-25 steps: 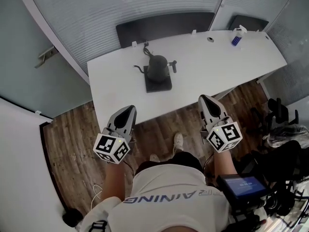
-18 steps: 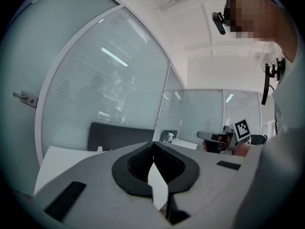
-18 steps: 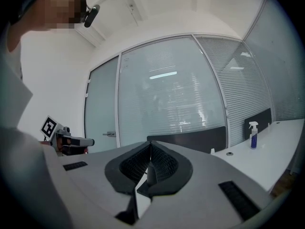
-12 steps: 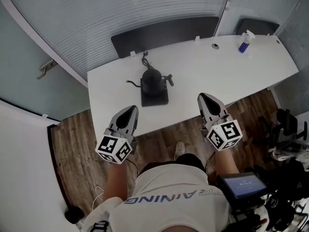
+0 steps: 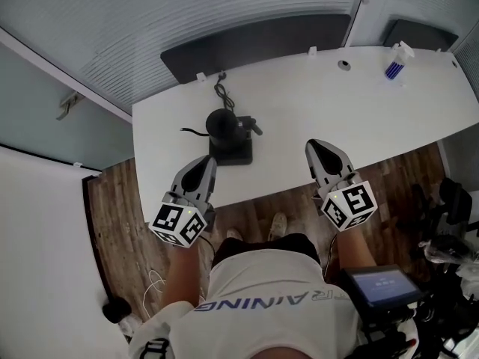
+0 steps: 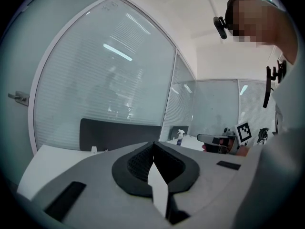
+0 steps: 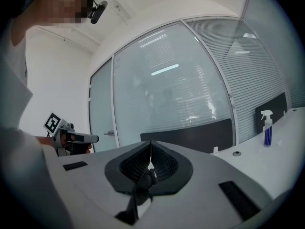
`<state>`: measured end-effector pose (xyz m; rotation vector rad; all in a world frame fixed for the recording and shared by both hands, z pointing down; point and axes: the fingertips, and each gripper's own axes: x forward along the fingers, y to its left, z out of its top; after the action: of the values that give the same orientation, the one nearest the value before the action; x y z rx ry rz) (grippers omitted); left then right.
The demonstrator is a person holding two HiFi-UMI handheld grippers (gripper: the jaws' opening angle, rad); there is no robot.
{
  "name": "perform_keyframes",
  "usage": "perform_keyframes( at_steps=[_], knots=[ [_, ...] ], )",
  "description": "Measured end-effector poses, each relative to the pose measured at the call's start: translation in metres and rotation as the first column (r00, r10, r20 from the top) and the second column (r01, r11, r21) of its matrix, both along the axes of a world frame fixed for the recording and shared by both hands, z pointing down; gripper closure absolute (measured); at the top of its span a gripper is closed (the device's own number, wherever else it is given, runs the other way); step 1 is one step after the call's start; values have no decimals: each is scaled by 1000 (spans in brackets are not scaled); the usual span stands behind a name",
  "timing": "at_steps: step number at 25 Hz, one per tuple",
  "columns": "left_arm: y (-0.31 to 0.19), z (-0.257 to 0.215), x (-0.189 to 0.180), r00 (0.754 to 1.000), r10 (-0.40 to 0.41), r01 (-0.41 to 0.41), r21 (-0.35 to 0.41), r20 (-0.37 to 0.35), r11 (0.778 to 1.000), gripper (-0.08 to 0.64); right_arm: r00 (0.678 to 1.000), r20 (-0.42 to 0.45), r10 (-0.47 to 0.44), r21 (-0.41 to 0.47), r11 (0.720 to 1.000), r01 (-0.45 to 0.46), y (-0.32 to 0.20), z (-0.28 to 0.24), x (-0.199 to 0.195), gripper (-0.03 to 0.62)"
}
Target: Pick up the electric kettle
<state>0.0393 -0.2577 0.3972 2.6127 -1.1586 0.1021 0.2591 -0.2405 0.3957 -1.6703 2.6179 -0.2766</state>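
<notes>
The left claw and right claw are pinched shut, holding nothing. Best open one wide before reaching the kettle on the bench.

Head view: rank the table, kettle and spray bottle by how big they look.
Largest: table.
Then: kettle.
Smallest: spray bottle, though it stands farther from the camera, which shrinks it somewhat.

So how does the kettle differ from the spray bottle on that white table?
The kettle is black and squat; the spray bottle is blue with a white head, and slimmer. The kettle sits on a dark square base toward the table's left end; the spray bottle stands straight on the table at the far right corner. Both stand upright.
</notes>
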Motion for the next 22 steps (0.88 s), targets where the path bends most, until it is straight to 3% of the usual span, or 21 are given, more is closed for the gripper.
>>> perform_keyframes(
  at_steps=[13, 22],
  knots=[
    [-40, 17, -22, 999, -4, 3, -25, -41, 1000, 543, 999, -48, -2, -30, 1000, 1, -31, 19, -26, 581],
    [-43, 30, -67, 997, 72, -72, 13, -23, 997, 543, 990, -141, -12, -47, 999, 6, -57, 38, -93, 557]
  ],
)
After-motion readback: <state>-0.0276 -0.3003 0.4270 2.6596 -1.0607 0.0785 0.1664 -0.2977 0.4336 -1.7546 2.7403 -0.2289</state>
